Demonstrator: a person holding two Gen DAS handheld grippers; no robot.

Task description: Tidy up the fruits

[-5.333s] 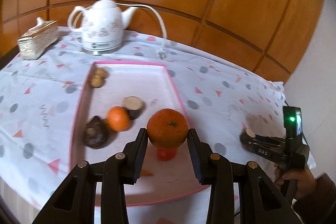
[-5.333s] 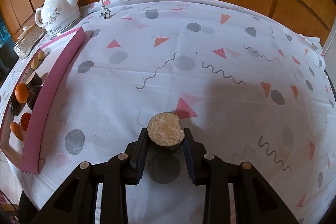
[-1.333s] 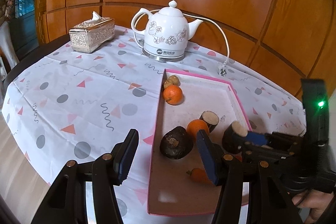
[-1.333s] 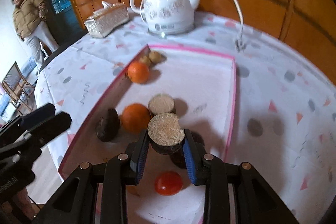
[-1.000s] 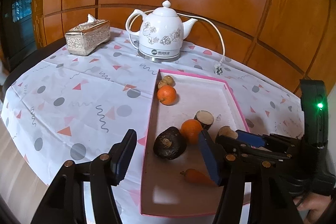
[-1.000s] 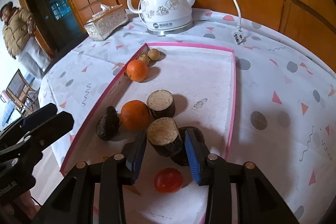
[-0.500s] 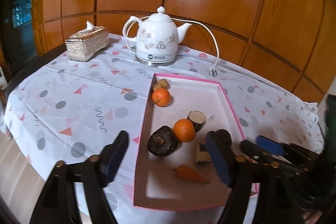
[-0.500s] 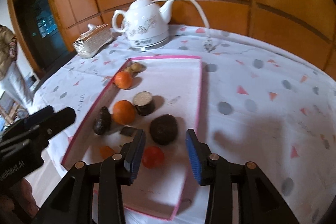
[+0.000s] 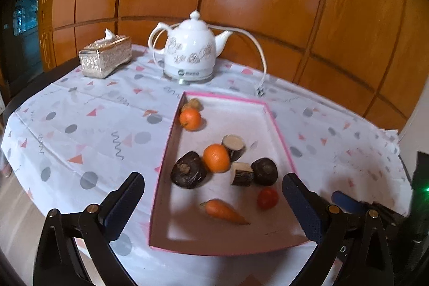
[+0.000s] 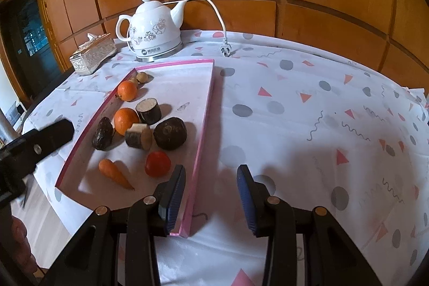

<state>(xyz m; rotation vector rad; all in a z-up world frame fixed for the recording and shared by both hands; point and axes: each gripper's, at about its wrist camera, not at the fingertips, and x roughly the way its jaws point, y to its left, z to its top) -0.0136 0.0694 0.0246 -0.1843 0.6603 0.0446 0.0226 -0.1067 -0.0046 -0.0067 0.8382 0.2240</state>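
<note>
Round table [image 10: 308, 109] under a white patterned cloth. The pink-rimmed tray [image 10: 206, 109] sits on it; just behind the tray stands a white kettle [image 10: 152, 34], a tissue box [image 10: 92, 55] to the kettle's left.

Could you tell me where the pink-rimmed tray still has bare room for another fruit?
The pink-rimmed tray is bare along its right side, beside the cut log pieces, and at its near-left corner before the orange carrot. The left-middle cluster is crowded.
</note>
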